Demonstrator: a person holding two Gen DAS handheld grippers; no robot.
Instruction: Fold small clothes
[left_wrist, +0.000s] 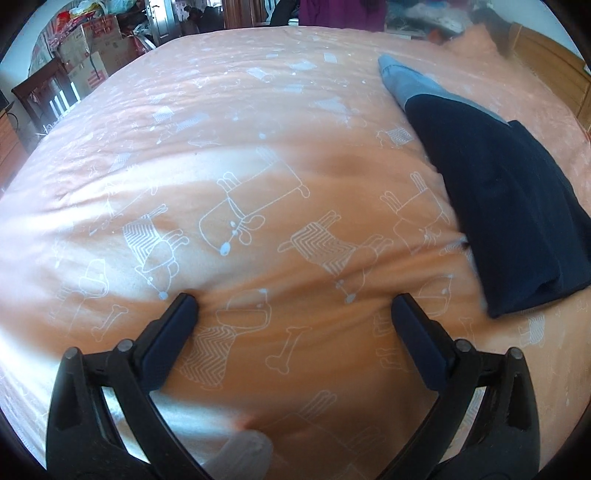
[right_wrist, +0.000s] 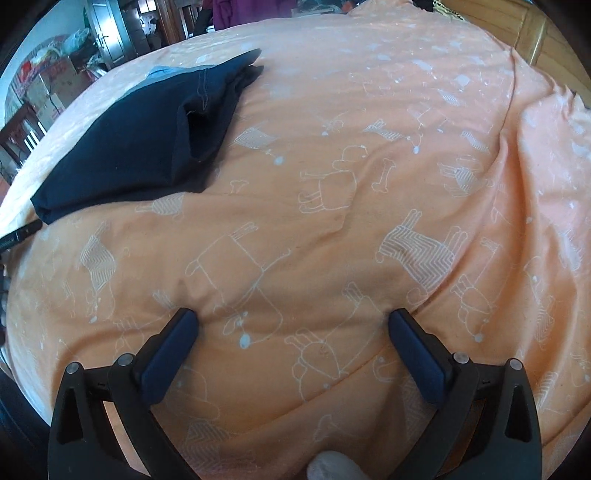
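Observation:
A folded dark navy garment (left_wrist: 495, 206) lies on the orange bedspread, with a light blue-grey piece (left_wrist: 406, 79) sticking out at its far end. In the right wrist view the same navy garment (right_wrist: 144, 136) lies at the upper left. My left gripper (left_wrist: 295, 302) stands open over bare bedspread, to the left of the garment, its fingertips pressing into the cover. My right gripper (right_wrist: 291, 319) is also open, wide, with only bedspread between its fingers, well to the right of the garment. Neither gripper holds anything.
The orange bedspread (right_wrist: 369, 184) with white dog drawings covers the whole bed and is wrinkled at the right. A wooden headboard (right_wrist: 517, 26) stands at the far right. Cardboard boxes (left_wrist: 92, 48) and a dark chair (left_wrist: 40, 92) stand beyond the bed's far left.

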